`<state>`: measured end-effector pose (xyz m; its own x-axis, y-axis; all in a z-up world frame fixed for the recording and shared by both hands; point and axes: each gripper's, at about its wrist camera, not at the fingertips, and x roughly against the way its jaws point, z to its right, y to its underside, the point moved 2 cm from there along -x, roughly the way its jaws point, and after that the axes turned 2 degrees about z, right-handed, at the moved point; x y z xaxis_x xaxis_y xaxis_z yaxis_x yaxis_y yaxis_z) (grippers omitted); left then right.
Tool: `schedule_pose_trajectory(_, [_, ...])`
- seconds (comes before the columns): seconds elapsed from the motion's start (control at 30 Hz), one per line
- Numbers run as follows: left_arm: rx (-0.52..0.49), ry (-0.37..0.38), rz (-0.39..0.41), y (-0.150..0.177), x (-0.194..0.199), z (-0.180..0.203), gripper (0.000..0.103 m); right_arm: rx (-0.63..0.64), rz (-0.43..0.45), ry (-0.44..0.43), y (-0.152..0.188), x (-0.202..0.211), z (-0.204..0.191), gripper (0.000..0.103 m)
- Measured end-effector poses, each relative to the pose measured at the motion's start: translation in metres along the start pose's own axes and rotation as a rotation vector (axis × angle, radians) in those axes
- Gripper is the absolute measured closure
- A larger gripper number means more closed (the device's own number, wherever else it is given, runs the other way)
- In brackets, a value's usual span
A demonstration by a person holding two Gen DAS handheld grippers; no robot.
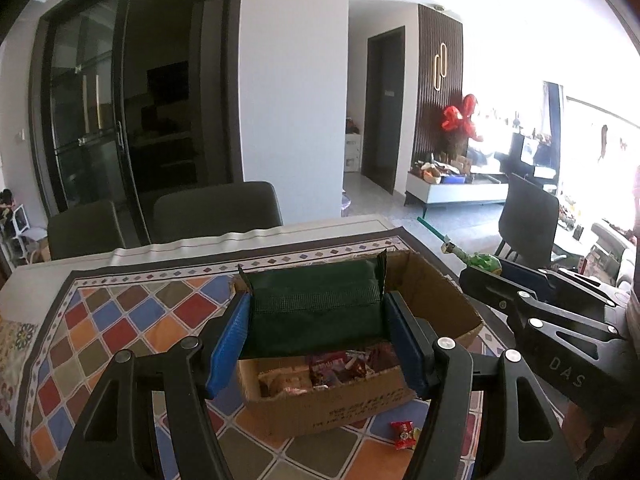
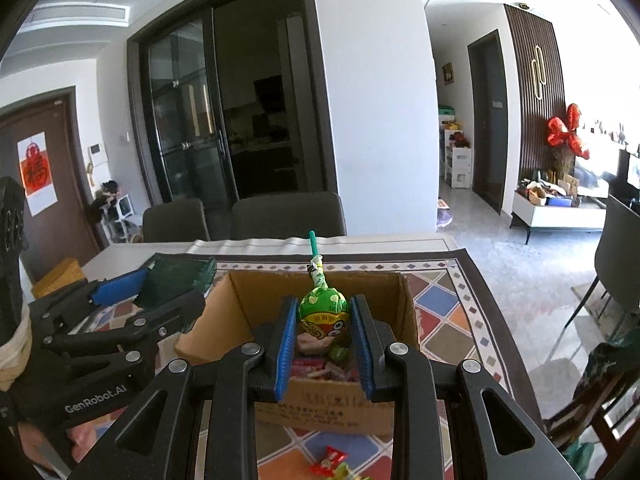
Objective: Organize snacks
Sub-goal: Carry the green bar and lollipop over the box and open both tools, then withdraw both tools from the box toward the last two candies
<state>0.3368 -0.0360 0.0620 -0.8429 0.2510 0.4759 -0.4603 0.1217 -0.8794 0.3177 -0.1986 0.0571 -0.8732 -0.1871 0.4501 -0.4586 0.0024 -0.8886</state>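
**Both grippers loaded over the snack box**

Left gripper, in its own view, clamps a dark green packet between blue pads, above the open cardboard box of wrapped snacks. The box sits on a checkered tablecloth; a red candy lies loose just in front of it. The right gripper crowds the right side, and two chairs stand beyond the table's far edge.

Right gripper, in its view, stands narrow, pinching a green lollipop stick-up over the same box. The left gripper sits near on the left. Open cloth lies to the right, toward the table edge.
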Motion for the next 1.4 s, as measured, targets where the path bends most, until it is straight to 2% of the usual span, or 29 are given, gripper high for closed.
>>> schedule_pose_trajectory(0.37, [-0.006,0.003,-0.088,-0.001,-0.047,-0.007,0.036,-0.004,-0.092,-0.006,0.001,-0.045,0.015,0.075])
schedule_pose_trajectory(0.47, [-0.002,0.002,-0.118,-0.001,-0.058,-0.008,0.032,-0.005,-0.117,-0.007,0.004,-0.057,0.018,0.075])
schedule_pose_trajectory(0.5, [0.001,0.0,-0.124,0.0,-0.061,-0.009,0.029,-0.005,-0.124,-0.008,0.005,-0.06,0.019,0.075])
schedule_pose_trajectory(0.6, [-0.004,-0.013,-0.116,0.002,-0.06,-0.01,0.024,-0.016,-0.145,0.003,0.007,-0.066,0.02,0.063])
schedule_pose_trajectory(0.8, [-0.013,-0.052,-0.066,0.005,-0.04,-0.01,0.02,-0.016,-0.121,0.012,0.011,-0.055,0.022,0.062])
schedule_pose_trajectory(1.1, [-0.044,-0.062,0.015,0.017,0.007,0.002,0.017,0.005,-0.071,0.007,0.02,-0.017,0.014,0.062])
schedule_pose_trajectory(1.4, [-0.043,-0.033,0.017,0.035,0.033,0.016,0.017,-0.011,-0.057,-0.025,0.035,0.011,0.013,0.062])
